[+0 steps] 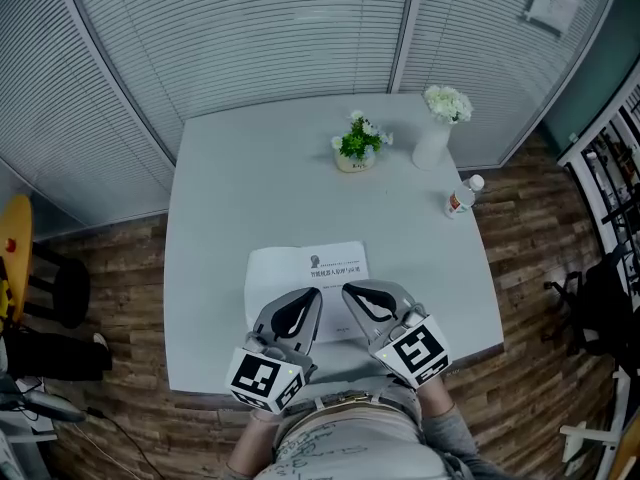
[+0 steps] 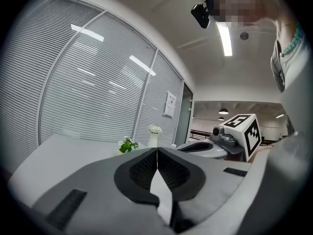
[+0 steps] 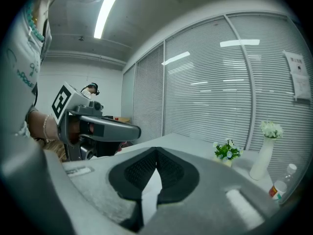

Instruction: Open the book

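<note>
The surface (image 1: 230,188) holds the closed book (image 1: 300,265) at its near edge, within reach. Your left gripper (image 1: 311,295) and right gripper (image 1: 350,291) hover over it, both pressed together, empty.

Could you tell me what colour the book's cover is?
The thin book is white with dark print, best in head view.

White square table (image 1: 215,218) on a wood floor (image 1: 120,268). Near the front edge, centre: white book (image 1: 300,264), closed, lying flat, printed cover up. Far side: small potted plant (image 1: 355,148), with a white vase (image 1: 432,144) of white flowers just right of it. Near the right edge: upright plastic bottle (image 1: 461,199), white cap, well apart from the book.
</note>
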Available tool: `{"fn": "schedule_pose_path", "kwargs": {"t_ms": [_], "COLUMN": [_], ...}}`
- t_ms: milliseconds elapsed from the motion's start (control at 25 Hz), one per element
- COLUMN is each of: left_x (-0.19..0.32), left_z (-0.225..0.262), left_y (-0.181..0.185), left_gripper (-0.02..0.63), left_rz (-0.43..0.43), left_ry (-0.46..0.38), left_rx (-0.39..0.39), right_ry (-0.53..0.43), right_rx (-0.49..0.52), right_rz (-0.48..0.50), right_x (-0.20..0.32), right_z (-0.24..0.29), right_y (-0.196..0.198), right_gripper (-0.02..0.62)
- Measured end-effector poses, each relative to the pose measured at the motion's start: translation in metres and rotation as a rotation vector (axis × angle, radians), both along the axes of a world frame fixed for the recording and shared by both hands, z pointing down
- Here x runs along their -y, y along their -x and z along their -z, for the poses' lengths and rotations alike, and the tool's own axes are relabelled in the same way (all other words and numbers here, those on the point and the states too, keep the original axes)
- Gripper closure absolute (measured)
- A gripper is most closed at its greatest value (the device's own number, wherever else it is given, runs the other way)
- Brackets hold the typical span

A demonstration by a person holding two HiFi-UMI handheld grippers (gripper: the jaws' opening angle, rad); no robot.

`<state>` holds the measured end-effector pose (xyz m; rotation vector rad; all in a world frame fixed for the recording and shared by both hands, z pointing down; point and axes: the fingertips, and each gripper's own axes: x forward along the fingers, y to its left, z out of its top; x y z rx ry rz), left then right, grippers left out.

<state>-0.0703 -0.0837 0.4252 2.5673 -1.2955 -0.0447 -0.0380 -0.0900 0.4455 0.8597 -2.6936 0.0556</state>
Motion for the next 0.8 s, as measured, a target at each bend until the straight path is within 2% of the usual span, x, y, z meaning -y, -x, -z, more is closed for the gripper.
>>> {"fn": "schedule_pose_path", "kwargs": {"t_ms": [800], "left_x": [-0.0013], "left_z": [-0.0095], "left_y": [-0.0033], "left_gripper": [0.606], "left_rz": [-0.002], "left_ry": [0.051], "left_rx": [-0.042], "right_ry": [0.011], "right_rx": [-0.021], "right_rz": [0.010], "right_x": [-0.0004], "right_z": [-0.0070], "right_y": [-0.0001], "right_gripper": [0.594]}}
